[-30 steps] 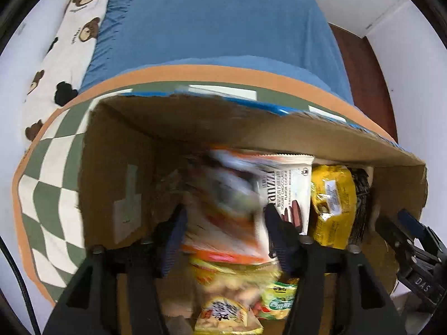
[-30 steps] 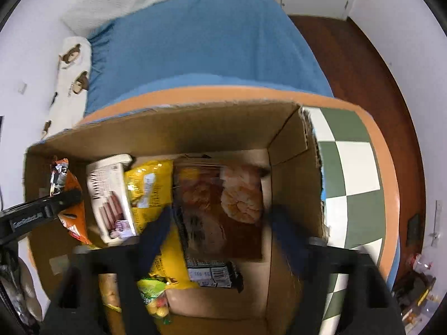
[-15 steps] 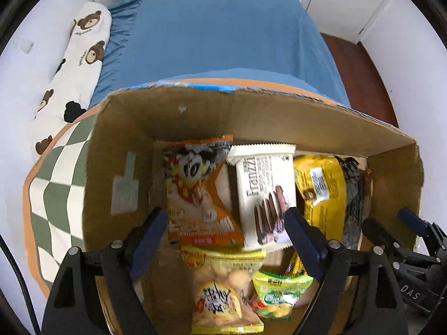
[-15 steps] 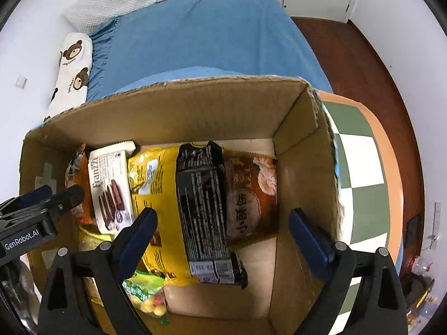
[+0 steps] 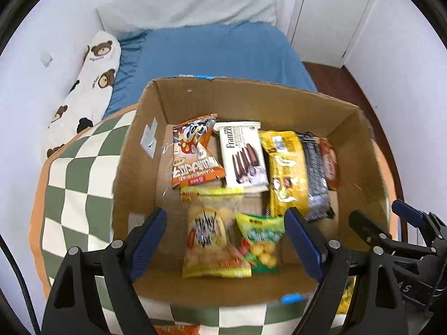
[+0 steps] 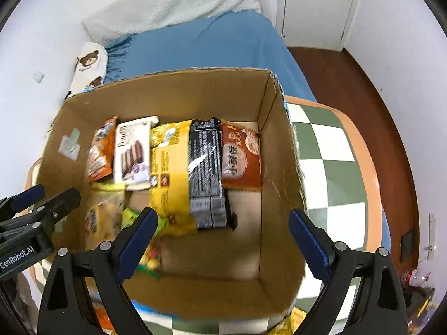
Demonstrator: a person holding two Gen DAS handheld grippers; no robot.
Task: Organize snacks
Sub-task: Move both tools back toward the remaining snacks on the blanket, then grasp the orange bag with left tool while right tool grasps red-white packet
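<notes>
An open cardboard box (image 5: 360,150) (image 6: 279,173) stands on a checkered table. Inside lie an orange panda snack bag (image 5: 195,153) (image 6: 100,153), a white Franzzi wafer pack (image 5: 244,157) (image 6: 132,156), a yellow bag (image 5: 287,170) (image 6: 170,176), a black pack (image 5: 315,176) (image 6: 205,173), a brown-red pack (image 6: 240,156), a yellow snack bag (image 5: 209,240) and a green candy bag (image 5: 261,240). My left gripper (image 5: 226,237) is open and empty above the box's near left. My right gripper (image 6: 220,237) is open and empty above the box's near right.
The green and white checkered tablecloth (image 5: 75,173) (image 6: 329,150) has an orange border. A blue bed (image 5: 209,55) with a bear-print pillow (image 5: 92,78) lies behind. More snack packs peek out at the table's near edge (image 6: 287,321). A door (image 5: 329,14) and wooden floor (image 6: 363,89) are at right.
My left gripper let go of the orange panda bag and my right let go of the brown-red pack; both now lie in the box. Both grippers opened and rose up and back.
</notes>
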